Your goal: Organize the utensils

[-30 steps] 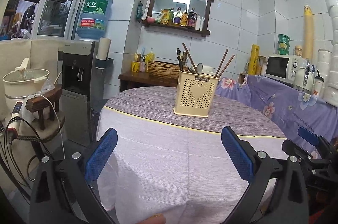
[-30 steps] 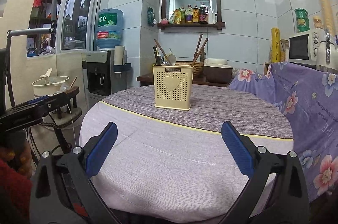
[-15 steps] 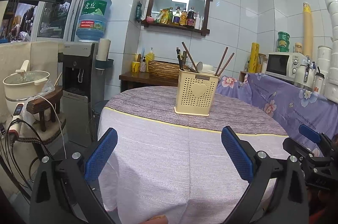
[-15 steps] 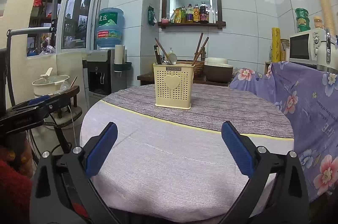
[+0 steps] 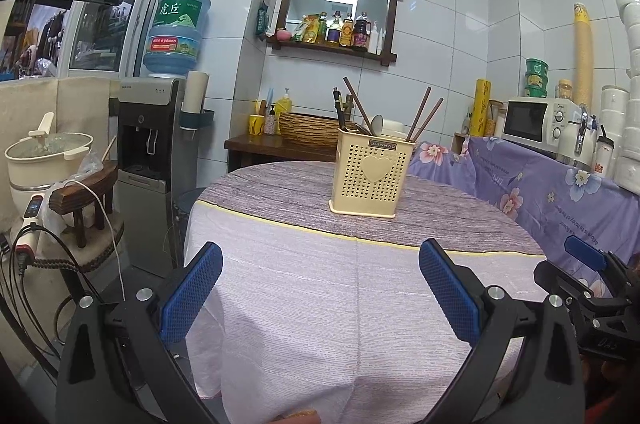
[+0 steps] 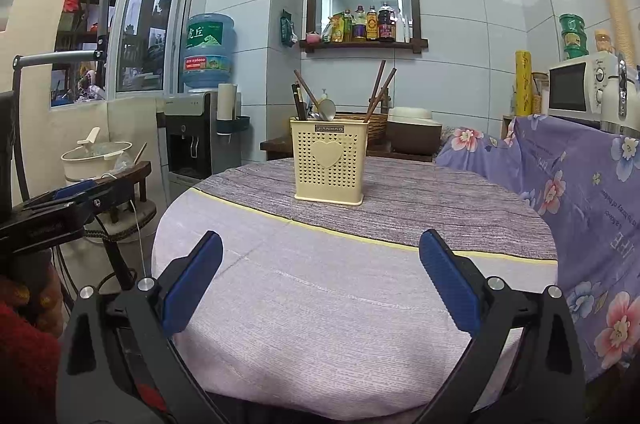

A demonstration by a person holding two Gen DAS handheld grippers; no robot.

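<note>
- My left gripper and right gripper both gape wide, grasping nothing.
- The utensil holder stands upright on the table, well beyond both sets of fingers, chopsticks inside.

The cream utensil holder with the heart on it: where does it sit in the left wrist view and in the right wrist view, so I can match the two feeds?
Left wrist view: the utensil holder stands right of centre, on the grey band of the tablecloth.
Right wrist view: the utensil holder stands at about centre, on that same band.
Shared landmark: the wooden wall shelf of bottles, above the holder in both.
</note>
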